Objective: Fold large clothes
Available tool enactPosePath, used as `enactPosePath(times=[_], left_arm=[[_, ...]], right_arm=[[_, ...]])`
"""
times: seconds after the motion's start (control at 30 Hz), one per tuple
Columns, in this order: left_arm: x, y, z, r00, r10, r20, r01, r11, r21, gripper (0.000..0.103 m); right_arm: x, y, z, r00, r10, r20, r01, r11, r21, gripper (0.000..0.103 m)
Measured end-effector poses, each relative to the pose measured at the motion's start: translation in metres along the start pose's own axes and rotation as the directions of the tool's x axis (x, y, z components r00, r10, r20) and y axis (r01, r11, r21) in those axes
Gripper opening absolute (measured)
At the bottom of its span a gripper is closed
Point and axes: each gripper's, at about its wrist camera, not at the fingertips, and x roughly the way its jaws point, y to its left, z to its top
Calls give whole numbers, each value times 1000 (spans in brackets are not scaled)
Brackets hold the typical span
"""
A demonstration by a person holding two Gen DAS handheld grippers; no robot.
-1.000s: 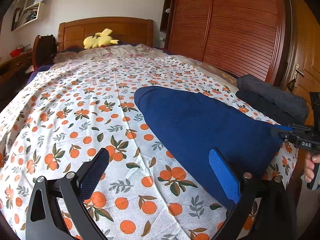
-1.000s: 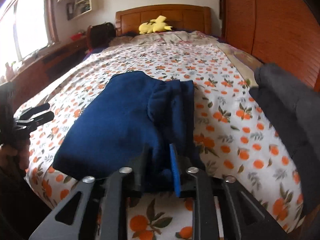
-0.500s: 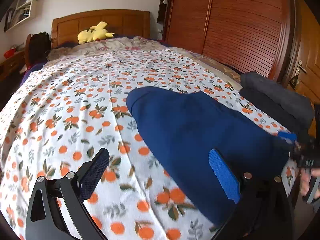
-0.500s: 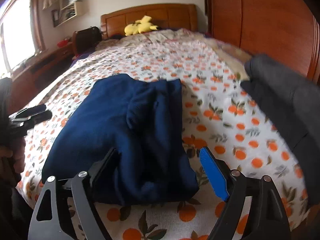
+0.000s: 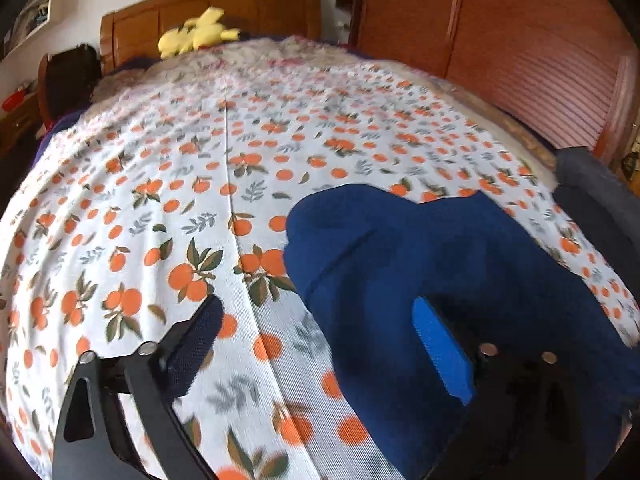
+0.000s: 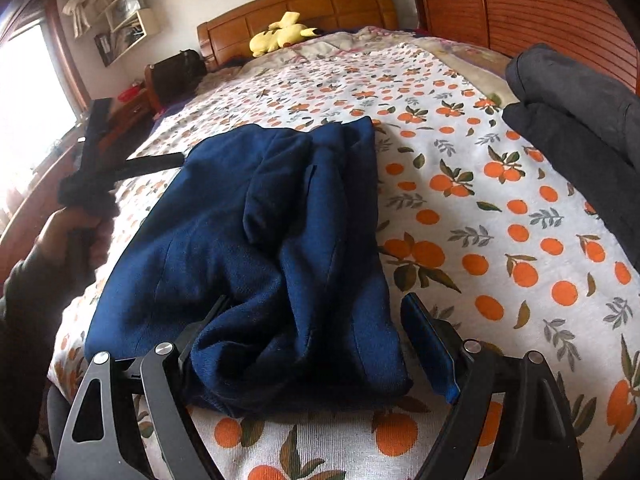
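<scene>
A folded dark blue fleece garment (image 6: 256,248) lies on a bed covered by a white sheet printed with oranges and green leaves (image 6: 500,232), near the bed's near edge. The right gripper (image 6: 316,340) hovers at the garment's near end, its jaws wide apart on either side of the bunched fabric without pressing it. The left gripper (image 5: 320,344) has jaws apart and closing slightly; one blue pad sits over the garment's left edge, gripping nothing. A folded dark grey garment (image 6: 576,120) lies far right. A yellow plush toy (image 6: 280,34) rests by the wooden headboard (image 6: 304,4). No writing is legible.
</scene>
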Motion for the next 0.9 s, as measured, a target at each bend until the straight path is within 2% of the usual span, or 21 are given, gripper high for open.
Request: enactPosePath(times=[0.13,0.2,0.27,0.3,0.33,0.37,0.4,0.47,0.57,0.63,0.77,0.9], left_arm=[[23,14,7,997,-66,-30,63,995,-72,89],[32,19,7,992,-113,-47,107,987,-119,82],[37,17,6,987,-153,-54,144,979,-147,67],[41,18,5,979,-193,-60,180,968,-174,60],[42,18,5,978,-198,-62,183,965,-186,53],[42,15,5,980,-190,-60,176,967,-185,39],[39,11,7,980,-189,-63,175,969,-174,31],[32,1,12,987,-147,-63,137,980,-142,18],[8,-20,26,998,-63,-23,61,995,-82,12],[-10,-32,36,999,-47,15,48,997,-66,11],[-42,-65,57,994,-44,95,47,998,-30,10],[-69,-112,84,980,-52,194,51,999,11,10]], right_arm=[[1,1,0,1000,9,-5,-9,1000,1,79],[1,3,-1,999,38,-12,-38,999,-1,67],[1,5,-2,999,47,-12,-47,999,-7,61],[0,7,-2,999,51,-8,-52,999,-16,53],[-1,7,-2,998,56,-2,-56,998,-20,48],[-4,6,-2,997,73,9,-73,997,-15,39],[-5,5,-1,997,82,11,-82,997,-13,33],[-13,7,1,994,99,34,-98,995,-36,27],[-27,6,12,989,128,71,-124,991,-53,22],[-38,6,22,986,126,107,-118,990,-78,20],[-62,-7,42,979,108,170,-92,991,-101,19],[-97,-36,62,968,66,242,-38,992,-117,19]])
